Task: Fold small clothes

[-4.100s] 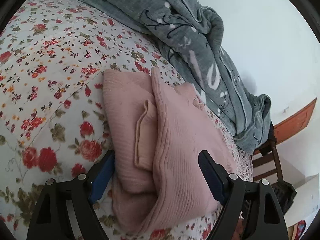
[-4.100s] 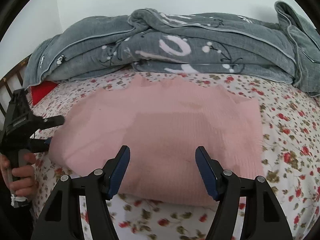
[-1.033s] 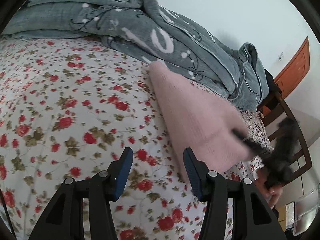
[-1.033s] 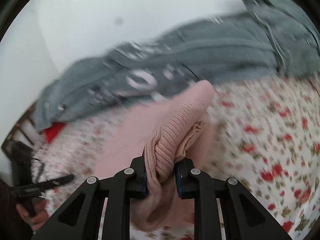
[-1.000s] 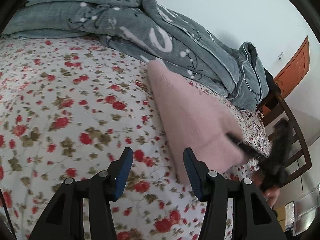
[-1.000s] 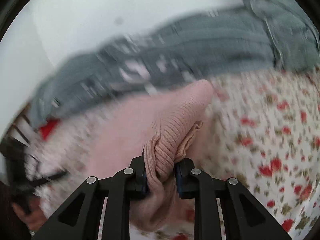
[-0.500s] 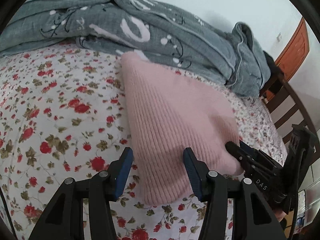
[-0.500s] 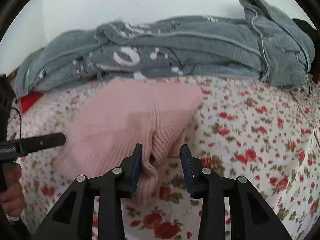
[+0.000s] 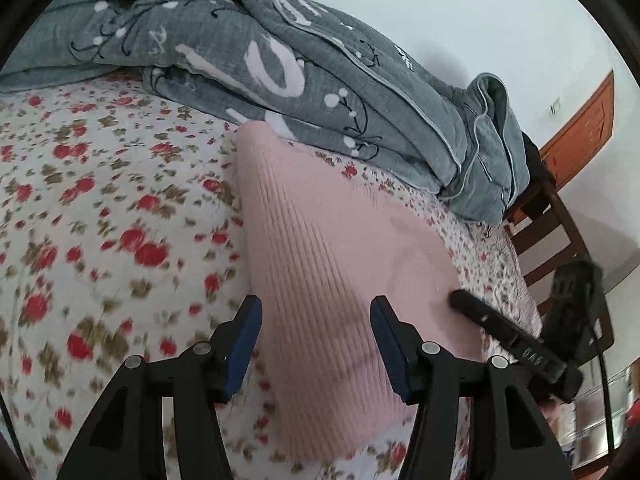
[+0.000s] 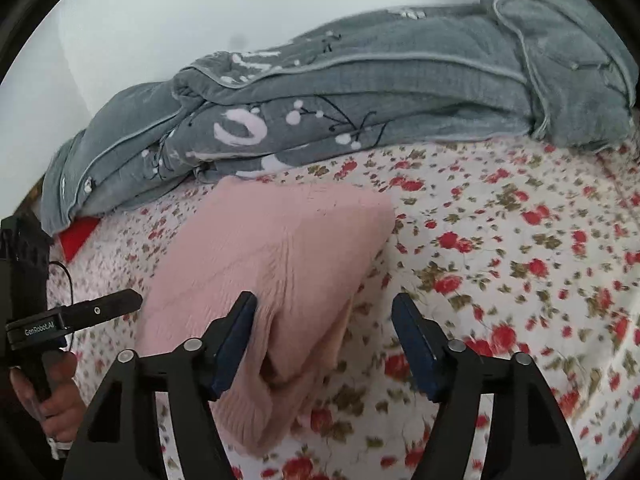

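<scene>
Folded pink knit sweater (image 9: pixel 336 264) lying on floral bed sheet (image 9: pixel 100 208), just beside grey quilt (image 9: pixel 320 80), left gripper (image 9: pixel 316 340) released, fingers spread over sweater's near edge, right gripper (image 10: pixel 324 340) released, holding nothing, sweater's corner between its fingers.

The floral sheet (image 9: pixel 80 240) looks motion-blurred, and the grey quilt (image 10: pixel 400 80) runs off frame.

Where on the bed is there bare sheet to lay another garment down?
Bare floral sheet lies beside the pink sweater, on the right gripper's side, up to the grey blanket. The sweater's far edge touches the blanket, so it is crowded there. The left gripper hovers over the sweater.
</scene>
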